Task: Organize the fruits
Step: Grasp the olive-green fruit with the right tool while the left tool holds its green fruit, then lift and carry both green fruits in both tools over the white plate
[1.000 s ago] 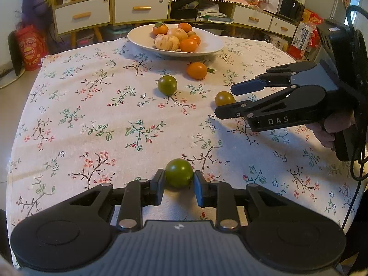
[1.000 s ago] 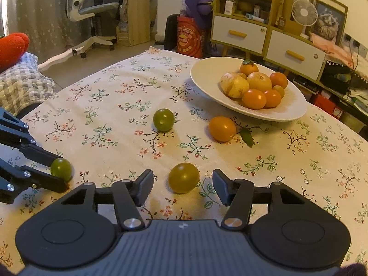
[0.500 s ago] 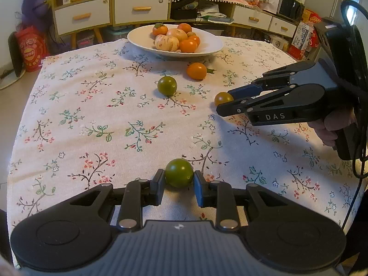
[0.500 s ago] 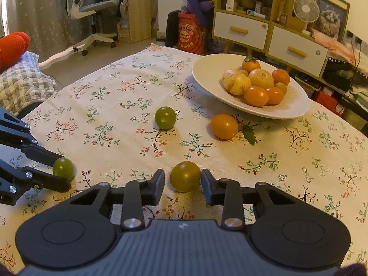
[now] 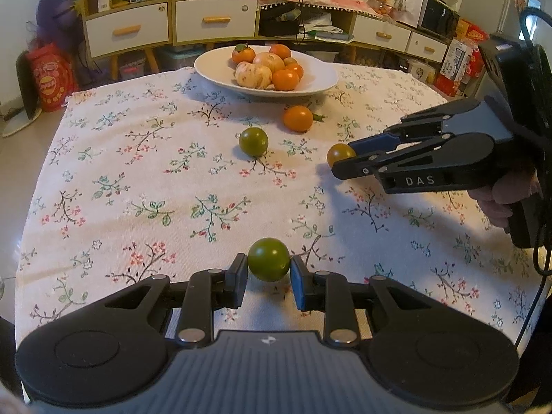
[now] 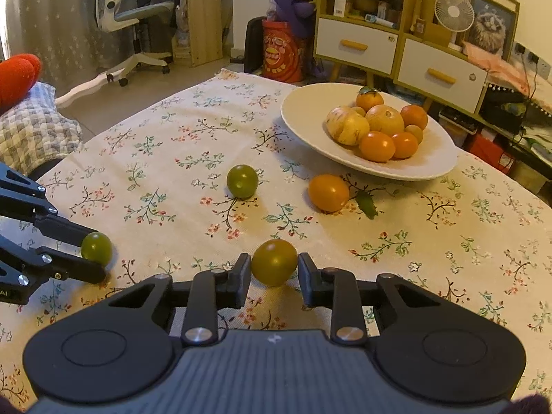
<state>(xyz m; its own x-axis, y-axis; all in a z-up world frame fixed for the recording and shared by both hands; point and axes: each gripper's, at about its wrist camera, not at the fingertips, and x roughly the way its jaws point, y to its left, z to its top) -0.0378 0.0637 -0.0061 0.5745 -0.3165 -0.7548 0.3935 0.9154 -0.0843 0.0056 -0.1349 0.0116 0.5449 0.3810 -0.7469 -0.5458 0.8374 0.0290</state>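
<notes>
My left gripper is shut on a small green tomato just above the flowered tablecloth; in the right wrist view that gripper and its tomato appear at the left. The jaws of my right gripper are closing, and both pads touch a yellow-green tomato resting on the cloth. The left wrist view shows this gripper from the side with the tomato at its tips. A loose green tomato and an orange one lie farther ahead.
A white plate with several orange and yellowish fruits stands at the far side of the table. A green leaf lies by the orange tomato. Drawers, shelves and an office chair stand beyond the table's edges.
The right gripper's jaws have come together from wide apart onto the yellow-green tomato. The left gripper and its green tomato have stayed as they were.
</notes>
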